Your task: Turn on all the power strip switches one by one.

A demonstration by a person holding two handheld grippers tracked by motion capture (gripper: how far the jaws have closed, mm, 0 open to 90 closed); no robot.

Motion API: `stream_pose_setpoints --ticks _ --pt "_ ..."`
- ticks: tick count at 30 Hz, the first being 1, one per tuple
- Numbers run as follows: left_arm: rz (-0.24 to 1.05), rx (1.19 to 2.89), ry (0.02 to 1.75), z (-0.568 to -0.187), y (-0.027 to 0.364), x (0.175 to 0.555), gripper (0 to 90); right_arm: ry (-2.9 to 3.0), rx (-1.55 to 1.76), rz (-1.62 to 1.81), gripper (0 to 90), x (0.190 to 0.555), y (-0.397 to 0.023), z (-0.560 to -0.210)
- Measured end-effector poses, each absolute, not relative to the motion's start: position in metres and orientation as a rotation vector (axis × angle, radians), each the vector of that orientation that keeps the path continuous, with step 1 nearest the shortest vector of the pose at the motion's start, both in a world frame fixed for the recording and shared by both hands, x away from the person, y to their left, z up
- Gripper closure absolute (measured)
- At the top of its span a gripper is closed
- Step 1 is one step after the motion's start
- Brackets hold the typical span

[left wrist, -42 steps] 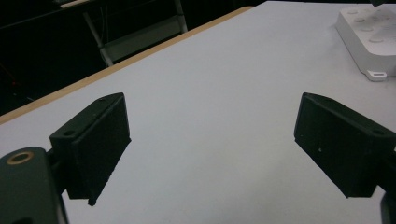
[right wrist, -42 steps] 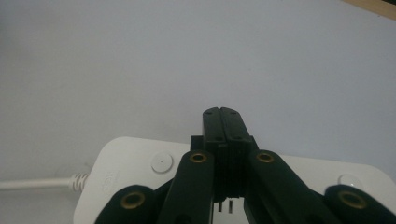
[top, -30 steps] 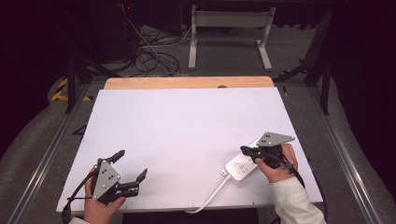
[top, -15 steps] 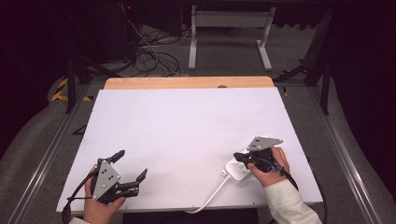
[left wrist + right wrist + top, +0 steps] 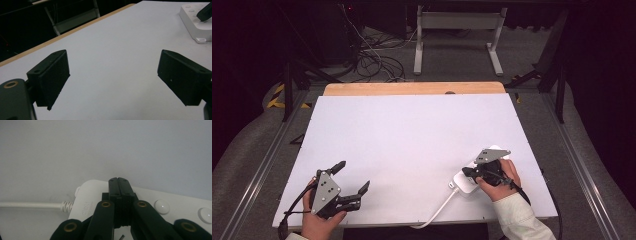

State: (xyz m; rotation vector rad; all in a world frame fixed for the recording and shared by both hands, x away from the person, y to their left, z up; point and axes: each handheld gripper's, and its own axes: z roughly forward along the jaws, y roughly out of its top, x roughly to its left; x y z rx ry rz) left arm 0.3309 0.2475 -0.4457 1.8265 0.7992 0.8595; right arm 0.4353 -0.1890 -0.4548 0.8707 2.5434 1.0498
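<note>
Power strip (image 5: 467, 181), white and with a white cord (image 5: 437, 210) running off its near end toward the bench edge, lies on the white bench (image 5: 412, 145) at the near right in the high view. We hold the right hand-held gripper (image 5: 468, 172) over it, its tips resting on or just above the strip's top; from this height we cannot tell which. Our right hand (image 5: 502, 177) wraps the gripper body, a pale sleeve (image 5: 522, 220) behind it. At the near left, well apart from the strip, our left hand (image 5: 319, 220) holds the left hand-held gripper (image 5: 352, 177) low over bare bench, its two jaws spread wide with nothing between them.

From the left gripper view, we see the left hand-held gripper (image 5: 113, 75) with its black jaws standing far apart over the plain white surface, holding nothing. The power strip (image 5: 193, 23) sits far off at the upper right, with a dark tip of the other gripper above it.

From the right gripper view, we see the right hand-held gripper (image 5: 119, 181) with its jaws pressed fully together, flat face to flat face, nothing clamped between them. The closed tips point down at the end of the power strip (image 5: 86, 202) where the ribbed cord (image 5: 30, 205) enters. Two round white buttons (image 5: 162, 206) show along the strip to the right.
</note>
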Motion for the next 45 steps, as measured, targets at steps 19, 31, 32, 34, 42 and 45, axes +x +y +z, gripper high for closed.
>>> stream_pose_setpoints --ticks 19,31,32,34,42,45 --pt "0.85 1.824 0.805 -0.4462 0.2466 0.3303 11.0 2.577 0.883 1.02 90.0 0.4386 -0.1878 -0.4546" --pt "0.861 1.826 0.798 -0.4455 0.2473 0.3301 11.0 2.607 0.933 1.059 90.0 0.4438 -0.192 -0.4559" --pt "0.861 1.826 0.798 -0.4455 0.2473 0.33 11.0 2.607 0.944 1.063 90.0 0.4442 -0.1925 -0.4561" --pt "0.86 1.826 0.797 -0.4454 0.2474 0.3299 11.0 2.58 0.953 1.027 90.0 0.4447 -0.1949 -0.4551" --pt "0.858 1.827 0.8 -0.4458 0.2464 0.3304 11.0 2.572 0.921 1.008 90.0 0.4424 -0.1921 -0.4552" --pt "0.859 1.829 0.798 -0.4457 0.2464 0.3303 11.0 2.571 0.907 0.997 90.0 0.4413 -0.1909 -0.455"
